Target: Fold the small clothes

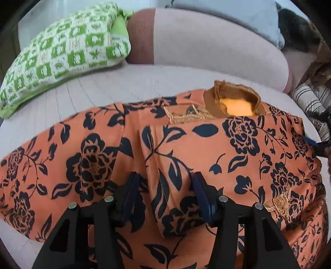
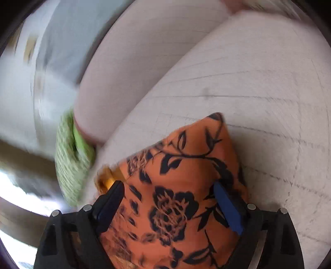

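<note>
An orange garment with a black flower print [image 1: 206,144] lies spread on a pale sofa seat [image 1: 103,89], its brown ribbed collar [image 1: 233,97] toward the backrest. Its right part is folded over the middle. My left gripper [image 1: 165,182] is open just above the garment's near part, holding nothing. In the right wrist view my right gripper [image 2: 168,196] is open, its fingers on either side of a corner of the same garment [image 2: 182,182], with cloth between the blue pads [image 2: 227,207]. That view is blurred.
A green and white checked cushion [image 1: 62,47] lies at the back left of the seat. The sofa backrest [image 1: 206,45] runs behind. Striped fabric [image 1: 310,103] sits at the right edge. A grey pillow [image 1: 248,18] rests on the backrest.
</note>
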`<state>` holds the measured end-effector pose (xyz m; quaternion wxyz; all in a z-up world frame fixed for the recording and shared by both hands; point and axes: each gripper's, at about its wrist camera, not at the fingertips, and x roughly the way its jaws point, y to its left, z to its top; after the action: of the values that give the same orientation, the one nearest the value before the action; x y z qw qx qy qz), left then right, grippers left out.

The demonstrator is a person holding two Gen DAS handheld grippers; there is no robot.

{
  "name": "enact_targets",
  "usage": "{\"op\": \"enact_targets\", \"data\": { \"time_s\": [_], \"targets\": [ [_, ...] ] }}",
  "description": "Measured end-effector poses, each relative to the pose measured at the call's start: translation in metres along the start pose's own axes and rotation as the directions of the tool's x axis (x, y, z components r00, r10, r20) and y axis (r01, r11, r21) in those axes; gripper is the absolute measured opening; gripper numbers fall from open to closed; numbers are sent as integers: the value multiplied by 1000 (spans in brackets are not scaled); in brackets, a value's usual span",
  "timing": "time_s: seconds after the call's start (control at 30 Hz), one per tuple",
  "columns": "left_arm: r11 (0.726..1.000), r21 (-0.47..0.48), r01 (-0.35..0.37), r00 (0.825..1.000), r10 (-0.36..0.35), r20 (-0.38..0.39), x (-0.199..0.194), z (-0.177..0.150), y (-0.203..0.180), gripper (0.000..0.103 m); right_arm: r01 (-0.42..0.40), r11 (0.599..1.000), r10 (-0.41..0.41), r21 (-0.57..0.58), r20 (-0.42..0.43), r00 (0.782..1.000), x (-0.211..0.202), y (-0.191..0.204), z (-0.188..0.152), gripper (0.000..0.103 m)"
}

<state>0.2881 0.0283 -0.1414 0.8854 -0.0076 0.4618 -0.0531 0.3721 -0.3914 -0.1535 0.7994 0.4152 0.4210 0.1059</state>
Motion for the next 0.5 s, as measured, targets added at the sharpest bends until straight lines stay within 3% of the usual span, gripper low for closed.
{"op": "enact_targets", "data": {
  "time_s": [0.07, 0.17, 0.23, 0.33, 0.47, 0.5],
  "targets": [
    [1000, -5, 9, 1000, -9, 4, -3, 1, 1, 55, -44, 995, 46, -95, 25, 999, -15, 27, -5, 91],
    [998, -49, 30, 999, -29, 32, -14, 0, 6, 55, -67, 988, 73, -140, 37, 997, -16, 37, -7, 93],
    [997, -69, 41, 999, -39, 21, -20, -3, 9, 55, 117, 989, -120, -91, -26, 992, 8, 16, -4, 94],
    [983, -157, 93, 993, -79, 92, -57, -10, 35, 56, 131, 984, -126, -120, 51, 991, -12, 26, -19, 91],
    [952, -289, 97, 983, -46, 180, -104, -33, 86, 60, 8, 968, 9, -251, 67, 998, -45, 69, -62, 94],
    [938, -333, 94, 982, -32, 187, -112, -40, 102, 61, 22, 958, -11, -285, 37, 999, -40, 68, -72, 98]
  ]
}}
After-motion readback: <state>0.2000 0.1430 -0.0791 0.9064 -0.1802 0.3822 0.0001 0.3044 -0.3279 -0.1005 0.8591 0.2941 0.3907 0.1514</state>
